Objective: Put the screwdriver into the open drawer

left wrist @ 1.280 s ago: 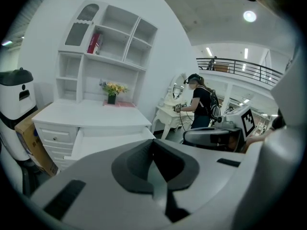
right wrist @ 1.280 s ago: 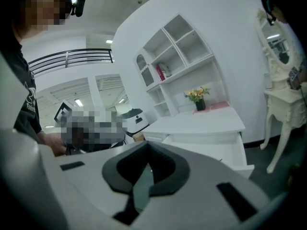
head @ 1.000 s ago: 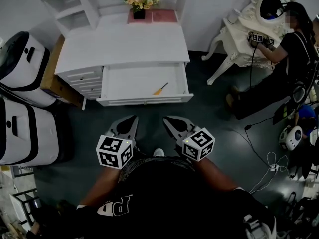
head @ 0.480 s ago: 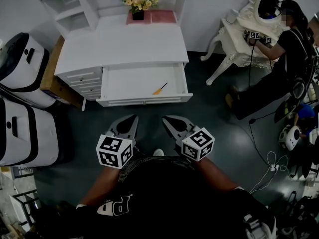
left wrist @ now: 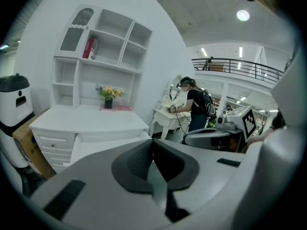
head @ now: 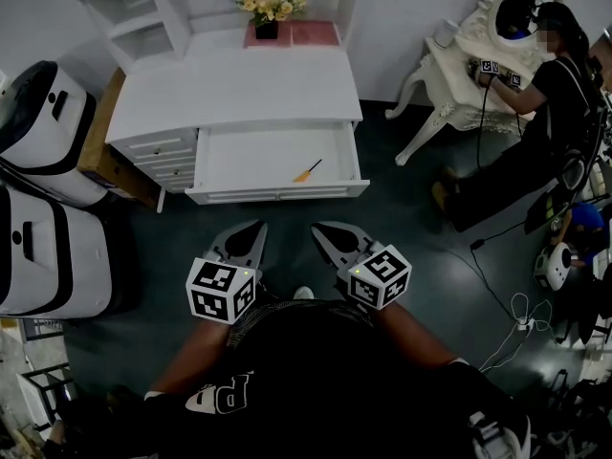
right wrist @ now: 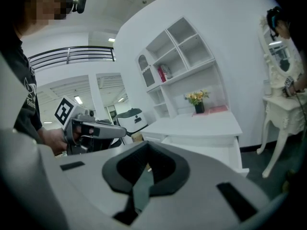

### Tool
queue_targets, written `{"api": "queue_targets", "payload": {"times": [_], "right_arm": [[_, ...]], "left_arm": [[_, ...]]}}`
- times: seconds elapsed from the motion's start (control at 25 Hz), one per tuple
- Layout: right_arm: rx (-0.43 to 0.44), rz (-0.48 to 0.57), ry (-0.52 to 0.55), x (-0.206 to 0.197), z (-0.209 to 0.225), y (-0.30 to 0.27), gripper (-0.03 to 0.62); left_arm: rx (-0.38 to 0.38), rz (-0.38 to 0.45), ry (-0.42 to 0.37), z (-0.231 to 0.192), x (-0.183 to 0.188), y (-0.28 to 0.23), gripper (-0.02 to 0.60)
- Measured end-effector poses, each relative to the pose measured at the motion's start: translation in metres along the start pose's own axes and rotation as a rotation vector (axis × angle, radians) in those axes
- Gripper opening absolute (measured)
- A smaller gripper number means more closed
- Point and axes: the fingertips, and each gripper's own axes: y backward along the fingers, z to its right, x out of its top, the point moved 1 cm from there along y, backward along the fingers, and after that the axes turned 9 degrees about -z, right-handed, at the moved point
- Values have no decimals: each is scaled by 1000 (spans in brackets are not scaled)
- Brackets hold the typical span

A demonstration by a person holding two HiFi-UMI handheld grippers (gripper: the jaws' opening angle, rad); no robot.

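Note:
An orange-handled screwdriver (head: 308, 170) lies inside the open white drawer (head: 247, 161) of the white desk (head: 239, 89), near its right front corner. Both grippers hover over the dark floor in front of the drawer, close to the person's body. The left gripper (head: 251, 229) has its jaws together with nothing between them; in its own view (left wrist: 152, 143) the pads meet. The right gripper (head: 326, 229) is likewise shut and empty, seen too in its own view (right wrist: 146, 148). Both point toward the drawer front (head: 277, 195).
A vase of flowers (head: 268, 10) and a pink mat stand at the desk's back. Two white machines (head: 43, 122) sit left of the desk. At the right a person (head: 545, 113) stands by an ornate vanity table (head: 469, 65); cables (head: 516, 314) lie on the floor.

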Motion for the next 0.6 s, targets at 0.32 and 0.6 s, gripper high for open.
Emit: {"api": "queue_targets", "payload": {"times": [0.32,0.6], "right_arm": [[4,-14,4,-2,0,-2,8],[3,-16,1,-3,1,-3,8]], "left_arm": [[-4,-8,-2,2,0,-2,11],[-3,-13,-1,-1,-2,-2,11]]}}
